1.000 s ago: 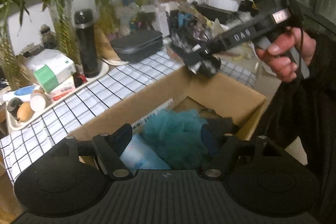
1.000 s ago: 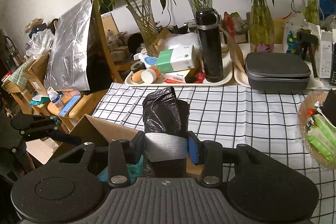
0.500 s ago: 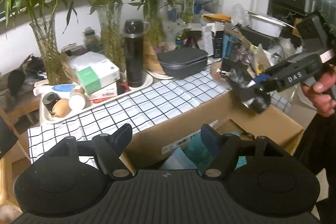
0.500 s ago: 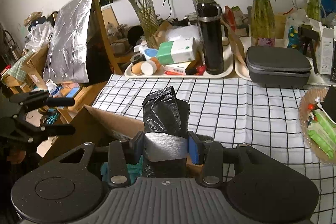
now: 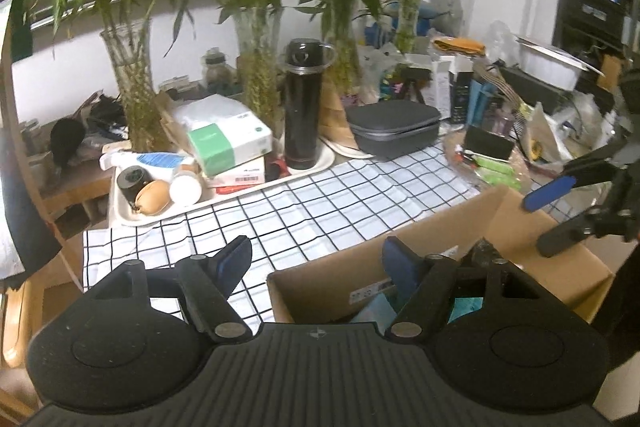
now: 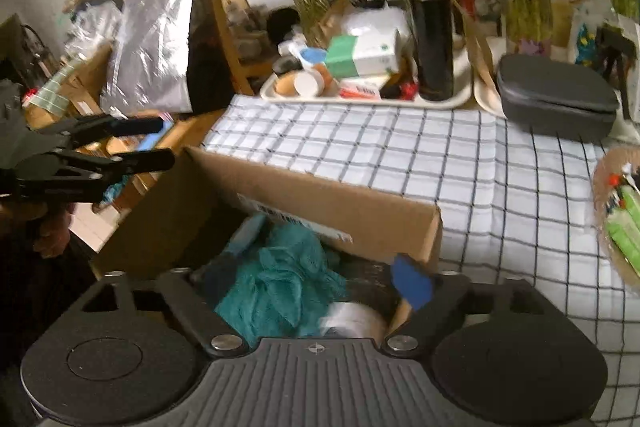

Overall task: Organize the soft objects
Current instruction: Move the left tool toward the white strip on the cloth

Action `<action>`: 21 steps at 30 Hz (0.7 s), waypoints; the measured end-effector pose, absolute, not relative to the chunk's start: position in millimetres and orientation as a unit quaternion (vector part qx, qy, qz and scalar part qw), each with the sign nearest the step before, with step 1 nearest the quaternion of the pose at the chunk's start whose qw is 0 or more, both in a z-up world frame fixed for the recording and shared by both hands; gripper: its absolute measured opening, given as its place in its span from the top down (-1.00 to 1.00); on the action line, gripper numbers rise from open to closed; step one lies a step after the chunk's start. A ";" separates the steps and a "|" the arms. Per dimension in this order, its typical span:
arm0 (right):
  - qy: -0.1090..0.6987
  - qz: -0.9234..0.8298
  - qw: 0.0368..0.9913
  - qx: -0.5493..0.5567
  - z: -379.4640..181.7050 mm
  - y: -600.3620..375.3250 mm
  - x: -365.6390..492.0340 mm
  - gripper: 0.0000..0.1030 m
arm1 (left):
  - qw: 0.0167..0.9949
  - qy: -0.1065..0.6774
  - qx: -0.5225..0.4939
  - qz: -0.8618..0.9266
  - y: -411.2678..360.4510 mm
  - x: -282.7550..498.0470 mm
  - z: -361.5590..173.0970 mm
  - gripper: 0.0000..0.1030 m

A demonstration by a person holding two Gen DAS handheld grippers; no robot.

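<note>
An open cardboard box (image 6: 320,195) stands at the near edge of the checked table. Inside it lie a teal fluffy cloth (image 6: 280,283), a pale blue item (image 6: 248,231) and a black bag bundle with a grey band (image 6: 352,315). My right gripper (image 6: 308,279) hangs over the box with its jaws opening; the bundle lies below them, free of the pads. In the left wrist view the right gripper (image 5: 554,215) shows wide apart above the box (image 5: 360,275). My left gripper (image 5: 318,261) is open and empty at the box's left corner.
A cream tray (image 5: 132,215) holds a tissue pack (image 5: 228,143), small jars and a black flask (image 5: 302,103). Behind it stand glass vases of bamboo (image 5: 256,79). A grey case (image 5: 394,125) and a basket of green packets (image 6: 624,227) sit on the right.
My right gripper has opened and the black bundle has dropped from it into the box. The left gripper has swung left, away from over the box toward its corner.
</note>
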State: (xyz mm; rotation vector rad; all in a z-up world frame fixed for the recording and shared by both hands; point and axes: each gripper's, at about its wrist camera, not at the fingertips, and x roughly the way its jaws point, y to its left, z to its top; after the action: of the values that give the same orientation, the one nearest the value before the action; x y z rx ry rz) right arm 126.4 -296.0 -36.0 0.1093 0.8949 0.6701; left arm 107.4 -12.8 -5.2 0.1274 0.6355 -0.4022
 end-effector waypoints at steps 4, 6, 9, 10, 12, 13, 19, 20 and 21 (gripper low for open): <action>0.411 0.314 0.855 0.040 -34.0 -294.2 128.4 -0.97 | 0.928 0.320 0.059 -0.181 -11.4 111.3 -7.4 -0.39; 0.408 0.304 0.860 0.030 -34.9 -292.3 129.7 -1.00 | 0.927 0.325 0.058 -0.177 -10.8 112.6 -8.1 -0.39; 0.409 0.290 0.865 0.021 -36.6 -291.6 132.5 -1.00 | 0.926 0.329 0.057 -0.177 -9.8 113.2 -8.2 -0.39; 0.410 0.287 0.866 0.021 -37.1 -292.2 132.6 -1.00 | 0.925 0.330 0.057 -0.177 -9.6 113.4 -8.4 -0.39; 0.409 0.276 0.869 0.020 -38.3 -293.6 134.3 -1.00 | 0.924 0.334 0.056 -0.176 -8.9 114.9 -9.5 -0.39; 0.409 0.270 0.871 0.020 -38.7 -294.2 135.7 -1.00 | 0.924 0.337 0.055 -0.174 -8.5 115.7 -9.8 -0.39; 0.394 0.245 0.885 0.027 -36.6 -299.5 141.2 -1.00 | 0.924 0.341 0.043 -0.167 -4.3 118.2 -9.8 -0.39; 0.392 0.239 0.888 0.028 -36.8 -300.2 142.3 -1.00 | 0.924 0.343 0.040 -0.165 -3.5 118.8 -10.1 -0.39; 0.390 0.235 0.890 0.030 -37.4 -300.9 143.3 -1.00 | 0.923 0.346 0.038 -0.163 -2.8 119.3 -10.6 -0.39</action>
State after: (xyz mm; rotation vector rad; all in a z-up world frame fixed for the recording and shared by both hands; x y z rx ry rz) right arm 143.3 -300.9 -37.4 0.0626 0.8095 0.4870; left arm 119.3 -2.8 -10.6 0.0789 0.7101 -0.3351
